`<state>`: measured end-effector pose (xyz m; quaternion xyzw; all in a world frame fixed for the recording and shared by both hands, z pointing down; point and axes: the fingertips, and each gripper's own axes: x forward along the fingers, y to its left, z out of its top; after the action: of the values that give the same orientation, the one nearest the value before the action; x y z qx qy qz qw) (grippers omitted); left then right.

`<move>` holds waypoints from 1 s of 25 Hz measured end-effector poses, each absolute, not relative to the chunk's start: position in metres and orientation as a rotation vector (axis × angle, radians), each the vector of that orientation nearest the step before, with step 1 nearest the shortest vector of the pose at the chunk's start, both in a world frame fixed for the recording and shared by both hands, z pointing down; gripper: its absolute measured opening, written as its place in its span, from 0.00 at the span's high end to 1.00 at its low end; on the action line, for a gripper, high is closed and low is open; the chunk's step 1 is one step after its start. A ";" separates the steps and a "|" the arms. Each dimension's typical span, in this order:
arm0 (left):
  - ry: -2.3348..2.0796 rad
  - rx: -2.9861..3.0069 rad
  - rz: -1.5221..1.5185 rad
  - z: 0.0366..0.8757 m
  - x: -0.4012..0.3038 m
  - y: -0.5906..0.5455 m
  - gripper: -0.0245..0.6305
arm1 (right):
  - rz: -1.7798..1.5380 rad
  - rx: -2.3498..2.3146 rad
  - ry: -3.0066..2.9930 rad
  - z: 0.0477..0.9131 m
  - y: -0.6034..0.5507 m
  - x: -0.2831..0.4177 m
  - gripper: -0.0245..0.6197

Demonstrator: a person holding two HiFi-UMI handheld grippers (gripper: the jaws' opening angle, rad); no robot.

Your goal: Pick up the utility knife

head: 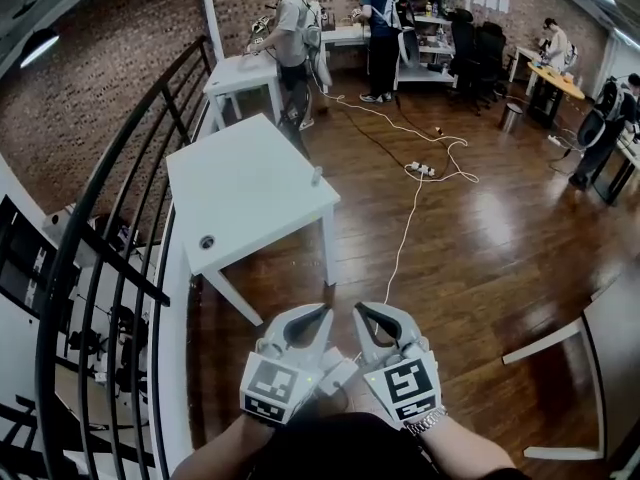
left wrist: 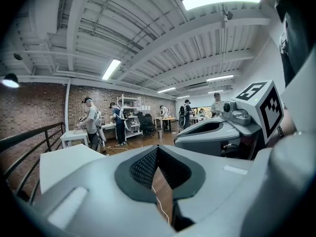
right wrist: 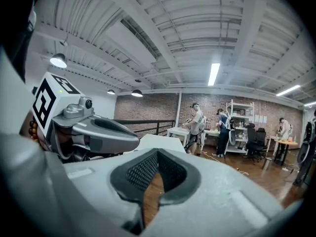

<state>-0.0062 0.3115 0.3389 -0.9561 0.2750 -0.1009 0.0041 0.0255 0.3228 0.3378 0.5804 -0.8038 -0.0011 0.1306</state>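
I hold my left gripper (head: pixel 322 316) and right gripper (head: pixel 362 314) side by side above the wooden floor (head: pixel 470 258), both with jaws pressed together on nothing. A small grey object (head: pixel 316 175) (too small to confirm as the utility knife) stands at the white worktop's (head: pixel 240 193) right edge, well ahead of both

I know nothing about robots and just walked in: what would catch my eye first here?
Two grey grippers side by side at the bottom of the head view, the left gripper and the right gripper, both shut and empty. Ahead stands a white table with a small grey object at its far edge, a black railing on its left. At the back, people work at benches.
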 end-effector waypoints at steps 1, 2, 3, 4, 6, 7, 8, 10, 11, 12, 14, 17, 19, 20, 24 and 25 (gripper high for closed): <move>0.863 -2.999 -0.310 0.341 -0.005 0.305 0.94 | -0.003 1.684 -2.331 0.340 0.317 0.026 0.97; 0.863 -3.002 -0.304 0.343 -0.004 0.298 0.94 | -0.003 1.683 -2.326 0.343 0.311 0.028 0.97; 0.862 -3.006 -0.299 0.347 -0.003 0.291 0.94 | -0.005 1.681 -2.320 0.346 0.304 0.028 0.97; 0.860 -3.011 -0.295 0.351 -0.003 0.283 0.94 | -0.007 1.679 -2.313 0.349 0.296 0.028 0.97; 0.856 -3.023 -0.293 0.355 -0.007 0.263 0.94 | 0.000 1.681 -2.304 0.353 0.275 0.025 0.97; 0.854 -3.029 -0.293 0.354 -0.010 0.251 0.94 | 0.006 1.683 -2.301 0.352 0.263 0.022 0.97; 0.852 -3.034 -0.292 0.353 -0.013 0.239 0.94 | 0.011 1.684 -2.298 0.351 0.252 0.019 0.97; 0.844 -3.042 -0.288 0.350 -0.017 0.216 0.94 | 0.016 1.683 -2.288 0.348 0.230 0.014 0.97; 0.840 -3.047 -0.284 0.350 -0.019 0.206 0.94 | 0.016 1.681 -2.280 0.348 0.220 0.012 0.97; 0.836 -3.052 -0.281 0.351 -0.020 0.196 0.94 | 0.016 1.682 -2.273 0.348 0.211 0.010 0.97; 0.826 -3.066 -0.275 0.354 -0.023 0.177 0.94 | 0.014 1.684 -2.258 0.350 0.191 0.006 0.97; 0.807 -3.089 -0.273 0.357 -0.033 0.146 0.94 | 0.015 1.686 -2.234 0.350 0.160 -0.003 0.97; 0.790 -3.104 -0.277 0.358 -0.041 0.125 0.94 | 0.018 1.685 -2.215 0.347 0.139 -0.012 0.97; 0.780 -3.113 -0.283 0.359 -0.044 0.115 0.94 | 0.023 1.688 -2.207 0.348 0.129 -0.015 0.97; 0.741 -3.137 -0.308 0.364 -0.057 0.086 0.94 | 0.043 1.696 -2.183 0.352 0.098 -0.028 0.97; 0.737 -3.136 -0.310 0.364 -0.062 0.079 0.94 | 0.042 1.695 -2.181 0.352 0.091 -0.032 0.97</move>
<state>-0.0616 0.0790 0.3636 -0.9679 0.2275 -0.0955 -0.0475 -0.0315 0.0907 0.3518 0.6025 -0.7753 0.0148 0.1886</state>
